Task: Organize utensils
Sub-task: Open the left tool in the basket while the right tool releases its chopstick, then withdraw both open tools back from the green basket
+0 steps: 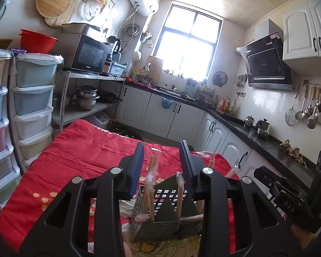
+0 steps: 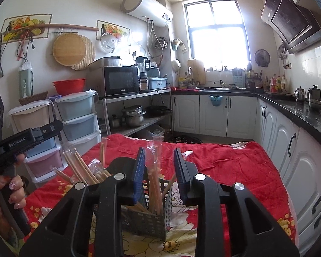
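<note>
Left wrist view, red floral cloth [image 1: 79, 150], kitchen counter [image 1: 267, 137], both grippers' jaws parted, gripping nothing

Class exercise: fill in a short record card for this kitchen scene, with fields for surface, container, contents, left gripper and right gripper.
surface: red floral cloth
container: grey perforated utensil holder, upright on the cloth
contents: plastic-wrapped chopsticks standing in its compartments
left gripper: open, one wrapped pair between its fingers, pads not pressing
right gripper: open above the holder, a wrapped pair between its fingers
</note>
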### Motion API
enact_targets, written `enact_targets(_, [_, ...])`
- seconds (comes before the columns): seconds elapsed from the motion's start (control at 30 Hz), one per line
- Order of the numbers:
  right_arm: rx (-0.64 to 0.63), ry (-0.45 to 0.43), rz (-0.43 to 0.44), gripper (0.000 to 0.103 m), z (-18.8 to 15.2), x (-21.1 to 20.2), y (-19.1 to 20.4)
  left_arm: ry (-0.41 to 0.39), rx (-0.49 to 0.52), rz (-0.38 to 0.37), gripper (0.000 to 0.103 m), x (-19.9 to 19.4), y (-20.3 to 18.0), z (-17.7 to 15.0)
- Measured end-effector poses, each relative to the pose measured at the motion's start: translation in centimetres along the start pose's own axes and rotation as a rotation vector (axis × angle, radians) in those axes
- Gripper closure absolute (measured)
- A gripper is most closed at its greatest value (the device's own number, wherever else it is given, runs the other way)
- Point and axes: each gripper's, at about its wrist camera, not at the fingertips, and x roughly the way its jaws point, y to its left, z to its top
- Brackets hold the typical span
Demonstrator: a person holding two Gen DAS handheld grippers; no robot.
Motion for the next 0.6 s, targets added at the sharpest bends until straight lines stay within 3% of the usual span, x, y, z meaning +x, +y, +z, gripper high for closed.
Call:
enact_targets(0.37, [-0.014, -0.019, 0.004, 0.053, -0.3, -2.6, 0.4, -0.021, -0.034, -0.001, 0.036, -3.1, 0.8, 0.9])
enact_targets(0.43, [-0.018, -0.028, 0.005, 0.048, -0.2, -3.2, 0.6, -0.021, -0.03, -0.004, 0.024, -3.7, 0.8, 0.9])
enact_targets(0.6, [-0.013, -0.05, 0.01, 0.039, -0.2, -4.9, 0.8, -0.017, -0.02, -0.01, 0.011, -5.1, 0.4, 0.6])
